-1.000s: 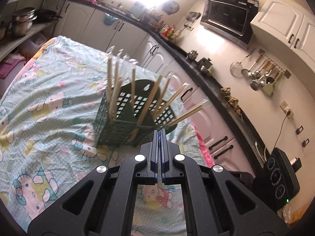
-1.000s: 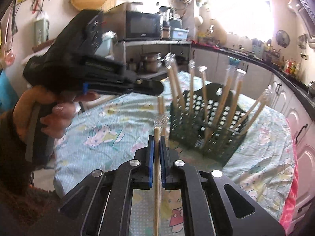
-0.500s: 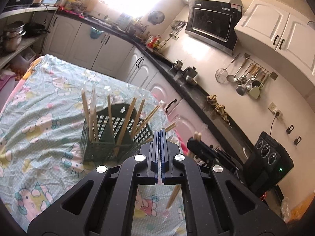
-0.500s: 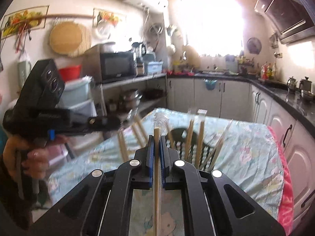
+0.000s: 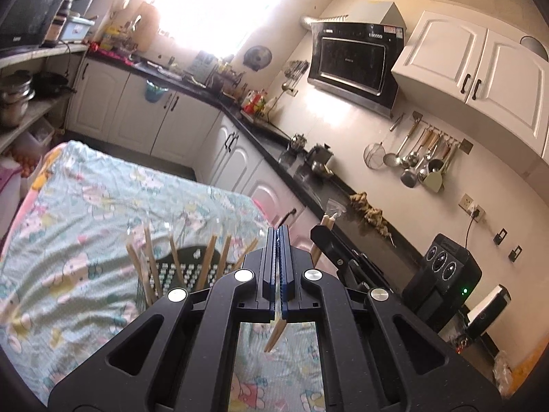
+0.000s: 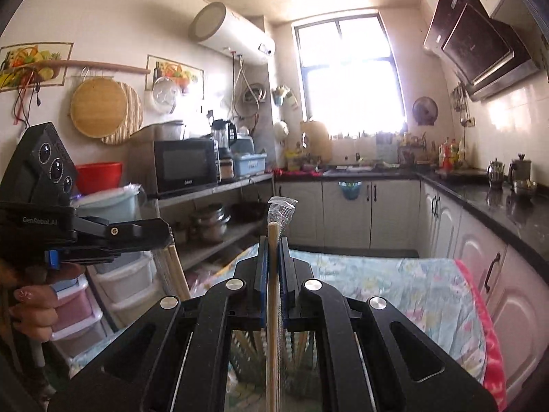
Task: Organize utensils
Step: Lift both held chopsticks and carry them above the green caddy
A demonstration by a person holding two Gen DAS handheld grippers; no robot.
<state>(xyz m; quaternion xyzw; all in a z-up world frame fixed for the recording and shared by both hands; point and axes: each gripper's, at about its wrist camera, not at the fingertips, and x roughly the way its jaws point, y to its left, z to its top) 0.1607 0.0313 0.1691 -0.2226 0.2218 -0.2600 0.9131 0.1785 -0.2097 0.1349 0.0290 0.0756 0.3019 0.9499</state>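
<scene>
Here, left wrist view first. At far left the table (image 5: 79,206) carries a pale cartoon-print cloth. On it, low and left of centre, stands the dark green slotted basket (image 5: 187,273), packed with wrapped chopsticks (image 5: 151,267) that lean at varied angles. Centre: left gripper (image 5: 279,267), jaws pressed together, nothing between them. Just right of it the right gripper (image 5: 329,240) reaches in from the right, jaws clamped on a chopstick pair (image 5: 276,334); the pair runs tilted, its upper end above the jaws, its lower end hanging over the cloth, apart from the basket. Farther right, ladles (image 5: 411,161) hang on a wall rail

Right wrist view. At far left a hand (image 6: 34,305) grips the handle of the left gripper (image 6: 161,237), which points rightward, shut. Centre: right gripper (image 6: 272,257) holds the chopstick pair (image 6: 273,295) in its clear sleeve, running straight through the jaws. Basket slats and more chopsticks show faintly below the jaws. Right: black countertop (image 6: 480,195), with the table's cloth edge below it
</scene>
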